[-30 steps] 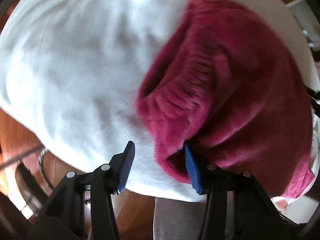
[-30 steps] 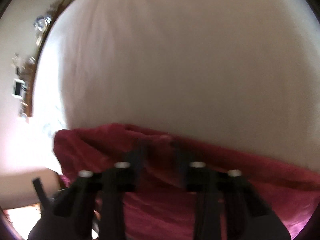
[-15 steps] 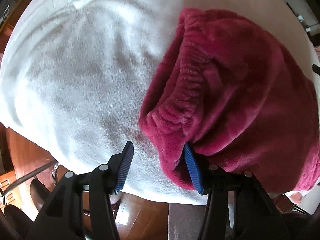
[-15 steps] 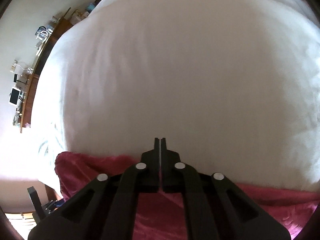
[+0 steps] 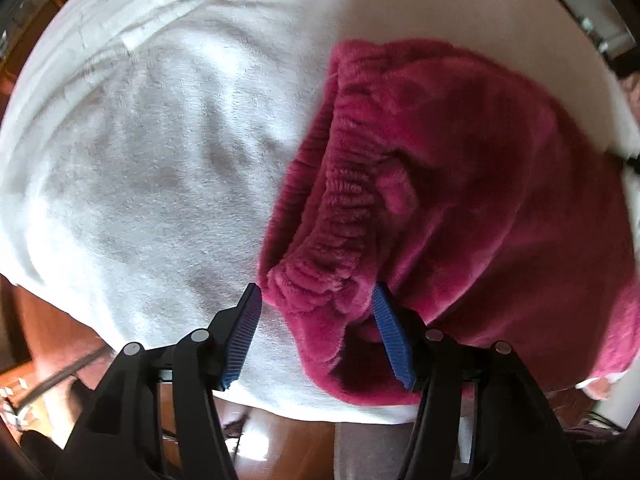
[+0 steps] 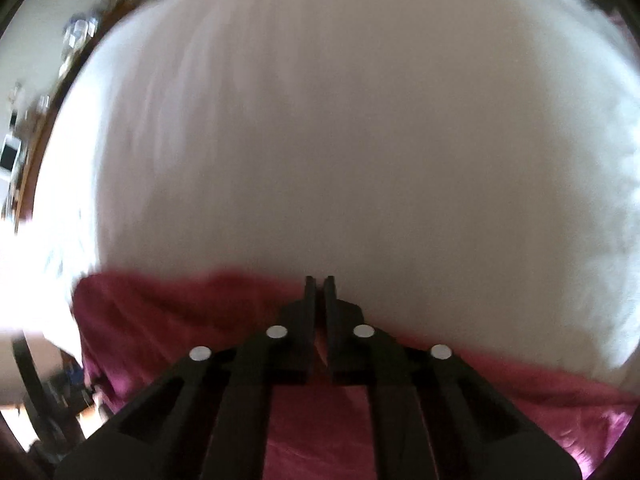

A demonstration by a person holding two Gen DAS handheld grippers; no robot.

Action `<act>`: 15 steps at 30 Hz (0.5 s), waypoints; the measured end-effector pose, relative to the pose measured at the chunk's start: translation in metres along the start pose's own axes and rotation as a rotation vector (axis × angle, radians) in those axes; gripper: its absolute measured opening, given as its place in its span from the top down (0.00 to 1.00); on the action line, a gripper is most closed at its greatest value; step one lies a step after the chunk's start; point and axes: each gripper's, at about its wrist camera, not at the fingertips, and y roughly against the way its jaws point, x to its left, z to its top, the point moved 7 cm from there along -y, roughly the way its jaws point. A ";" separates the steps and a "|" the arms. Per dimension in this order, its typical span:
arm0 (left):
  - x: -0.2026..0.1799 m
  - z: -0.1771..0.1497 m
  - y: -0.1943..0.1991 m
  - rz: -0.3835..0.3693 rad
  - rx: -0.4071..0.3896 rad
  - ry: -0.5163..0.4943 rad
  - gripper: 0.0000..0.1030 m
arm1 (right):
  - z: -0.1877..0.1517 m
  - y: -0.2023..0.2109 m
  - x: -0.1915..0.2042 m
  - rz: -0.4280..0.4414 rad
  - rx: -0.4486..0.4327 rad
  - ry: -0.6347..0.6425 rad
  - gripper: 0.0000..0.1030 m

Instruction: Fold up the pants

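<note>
Fuzzy magenta pants [image 5: 460,184] lie on a white blanket-covered bed [image 5: 160,168], their ribbed waistband [image 5: 344,200] running toward me. My left gripper [image 5: 316,300] is open, its blue pads on either side of the waistband's near corner. In the right wrist view the pants [image 6: 160,320] lie under and before my right gripper [image 6: 319,280]. Its jaws are closed with a thin slit between them, and pink cloth shows in that slit lower down. The view is blurred.
The bed's near edge [image 5: 280,404] drops to a brown wooden floor [image 5: 280,448]. A shelf with small items [image 6: 24,128] runs along the wall at the left of the right wrist view. White bedding [image 6: 360,140] stretches ahead of the right gripper.
The right gripper closed from open, over the pants' edge. The left gripper stayed open and the waistband corner now sits further between its pads.
</note>
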 end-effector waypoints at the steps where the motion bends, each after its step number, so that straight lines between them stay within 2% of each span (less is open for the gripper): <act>1: -0.002 -0.002 -0.004 0.020 0.003 -0.009 0.42 | 0.011 0.009 -0.002 -0.023 -0.052 -0.001 1.00; 2: -0.005 -0.003 -0.008 0.037 0.010 -0.014 0.42 | 0.021 0.014 -0.004 -0.045 -0.077 0.002 1.00; 4: -0.007 -0.004 -0.014 0.054 0.026 -0.002 0.42 | 0.028 0.011 -0.005 -0.044 -0.058 0.004 1.00; 7: -0.012 0.005 -0.006 0.029 0.010 0.019 0.43 | 0.030 0.019 -0.003 -0.020 -0.064 0.011 0.99; 8: -0.010 0.003 -0.002 0.027 0.001 0.018 0.43 | 0.024 0.023 -0.002 0.004 -0.061 0.004 0.97; 10: -0.007 0.005 0.010 0.027 -0.022 0.012 0.43 | 0.005 0.027 -0.016 0.033 -0.039 -0.009 0.81; 11: -0.008 0.007 0.019 0.031 -0.041 0.004 0.43 | 0.003 0.027 -0.014 0.036 -0.033 -0.012 0.81; 15: -0.026 0.033 0.046 0.076 -0.121 -0.057 0.43 | -0.047 0.016 -0.021 0.057 0.050 -0.067 0.80</act>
